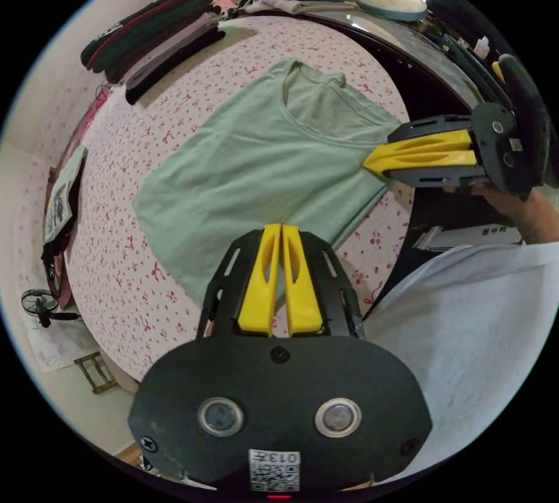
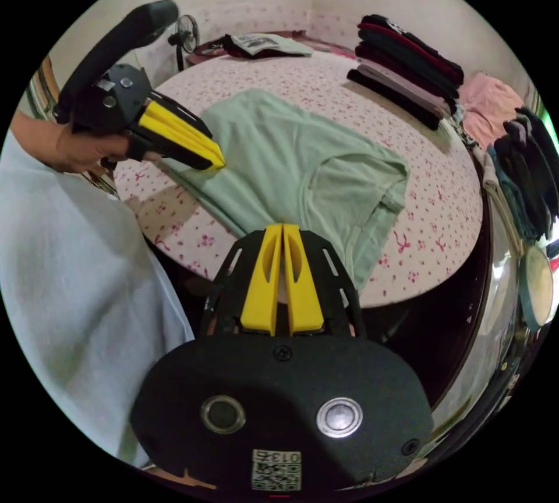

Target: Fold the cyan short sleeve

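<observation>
The cyan short sleeve shirt [image 1: 268, 165] lies partly folded on a surface covered with a white cloth printed with small pink bows [image 1: 145, 270]; whether this surface is a bed or a tabletop cannot be told. The shirt's neckline [image 1: 314, 95] faces up, and one side is folded in over the body, giving a long straight edge along the near side of the garment. In the left gripper view, the left gripper [image 1: 281, 228] has its two yellow jaws together, tips at the near edge of the shirt; whether cloth is pinched between them cannot be told. The right gripper [image 1: 368, 162], held in a person's hand [image 1: 501, 197], enters from the side with its jaws likewise together, tips touching the shirt's edge just beside the neckline end. In the right gripper view, the same arrangement appears from the other side: the right gripper [image 2: 282, 228] meets the shirt [image 2: 291, 165] at its near edge, and the left gripper [image 2: 220, 164] rests its closed tips on the fabric, the person's hand [image 2: 75, 148] around its handle. A white garment worn by the person [image 2: 75, 293] shows beside the grippers. A row of dark folded clothes [image 2: 407, 72] lies at the far side of the printed cloth, well apart from the shirt, and a standing fan [image 2: 185, 34] stands by the wall.
</observation>
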Available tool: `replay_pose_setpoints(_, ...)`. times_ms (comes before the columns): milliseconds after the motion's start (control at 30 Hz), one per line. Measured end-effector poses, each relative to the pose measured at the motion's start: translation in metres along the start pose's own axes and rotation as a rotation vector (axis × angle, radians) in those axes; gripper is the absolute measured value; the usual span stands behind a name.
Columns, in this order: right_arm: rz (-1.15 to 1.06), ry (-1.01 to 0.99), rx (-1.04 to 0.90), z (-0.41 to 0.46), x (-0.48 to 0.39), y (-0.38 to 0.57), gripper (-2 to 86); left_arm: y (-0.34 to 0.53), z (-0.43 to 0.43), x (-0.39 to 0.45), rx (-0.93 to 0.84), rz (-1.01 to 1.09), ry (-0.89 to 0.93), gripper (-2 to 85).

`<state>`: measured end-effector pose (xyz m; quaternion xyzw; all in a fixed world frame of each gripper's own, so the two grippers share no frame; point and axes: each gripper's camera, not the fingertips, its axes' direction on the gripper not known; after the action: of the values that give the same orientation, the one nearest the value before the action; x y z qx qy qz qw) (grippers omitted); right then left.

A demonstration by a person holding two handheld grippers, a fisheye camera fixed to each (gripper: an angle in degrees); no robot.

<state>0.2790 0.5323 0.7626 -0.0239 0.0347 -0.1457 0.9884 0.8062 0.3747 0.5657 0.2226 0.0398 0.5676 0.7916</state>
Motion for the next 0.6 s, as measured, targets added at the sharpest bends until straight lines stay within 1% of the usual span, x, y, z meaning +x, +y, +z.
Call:
replay_pose_setpoints(67, 0.058, 0.016, -0.024, -0.004, 0.018, 0.002, -0.2, 0.001, -0.001, 0.000, 0.006, 0.040, 0.014, -0.2)
replay_pose_setpoints(133, 0.089, 0.019, -0.049, -0.009, 0.028, -0.002, -0.1, 0.011, -0.010, -0.009, 0.055, 0.036, 0.040, -0.2)
replay_pose_setpoints(200, 0.064, 0.051, -0.015, -0.015, 0.028, -0.011, -0.1, 0.022, -0.012, -0.019, 0.063, 0.013, -0.013, -0.2)
replay_pose_setpoints(300, 0.013, 0.016, 0.043, -0.016, 0.018, -0.038, -0.1, 0.039, -0.002, -0.041, 0.027, -0.031, -0.044, -0.2)
replay_pose_setpoints(367, -0.024, 0.013, 0.047, -0.005, 0.007, -0.064, -0.1, 0.049, 0.009, -0.055, -0.003, -0.074, -0.028, -0.2)
replay_pose_setpoints(433, -0.043, 0.009, 0.025, 0.005, 0.000, -0.080, -0.1, 0.060, 0.029, -0.070, -0.053, -0.114, 0.027, -0.2)
replay_pose_setpoints(500, -0.037, 0.010, -0.049, 0.019, 0.001, -0.091, -0.1, 0.069, 0.034, -0.078, -0.019, -0.140, 0.050, -0.2)
replay_pose_setpoints(600, 0.019, -0.063, -0.042, 0.022, 0.019, -0.097, -0.1, 0.080, 0.043, -0.090, -0.031, -0.149, 0.078, -0.1)
